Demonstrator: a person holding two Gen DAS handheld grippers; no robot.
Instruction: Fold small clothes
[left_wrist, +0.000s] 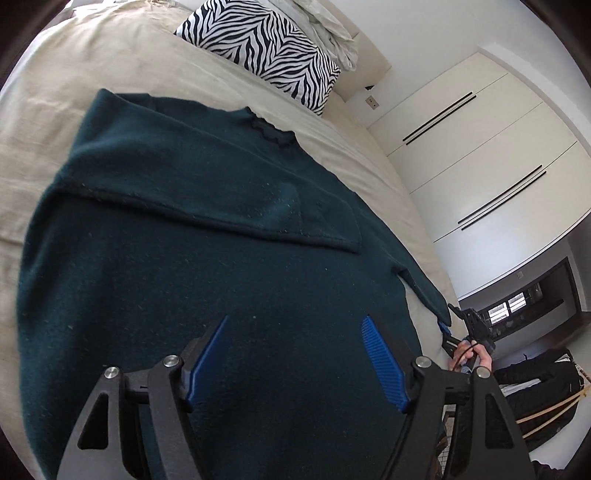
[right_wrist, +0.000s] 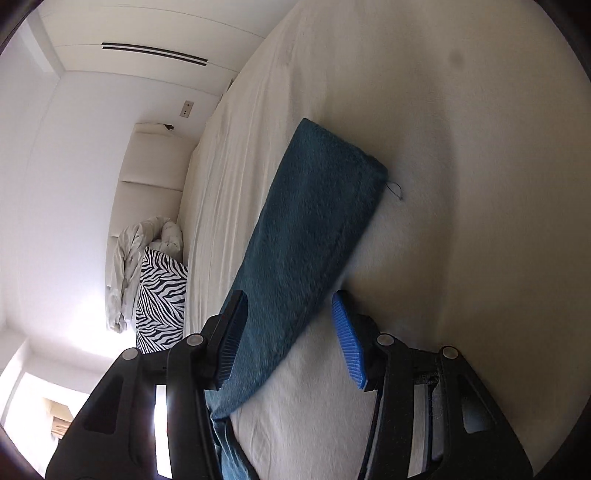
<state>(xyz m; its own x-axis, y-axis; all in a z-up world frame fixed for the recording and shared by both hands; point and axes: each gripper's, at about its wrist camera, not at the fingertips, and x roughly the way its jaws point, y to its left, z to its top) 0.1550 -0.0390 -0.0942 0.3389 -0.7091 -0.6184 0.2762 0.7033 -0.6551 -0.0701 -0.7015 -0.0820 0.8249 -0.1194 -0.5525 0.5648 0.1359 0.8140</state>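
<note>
Cream bedsheet (left_wrist: 122, 85) covering a bed, white wardrobe doors (left_wrist: 480, 155) behind. Dark teal knitted sweater (left_wrist: 192, 236) lies flat on it, one sleeve (left_wrist: 207, 192) folded across the chest. Left gripper (left_wrist: 295, 325): blue ribbed pads spread wide above the sweater's body, nothing between them. Right gripper (right_wrist: 288, 306): jaws partly open, straddling the other teal sleeve (right_wrist: 314, 206); pad contact cannot be told.

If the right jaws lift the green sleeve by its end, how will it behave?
The sleeve will probably droop: it is soft knit and lies limp on the bed. Its fuzzy surface likely grips well. The sweater may drag along, being attached.
</note>
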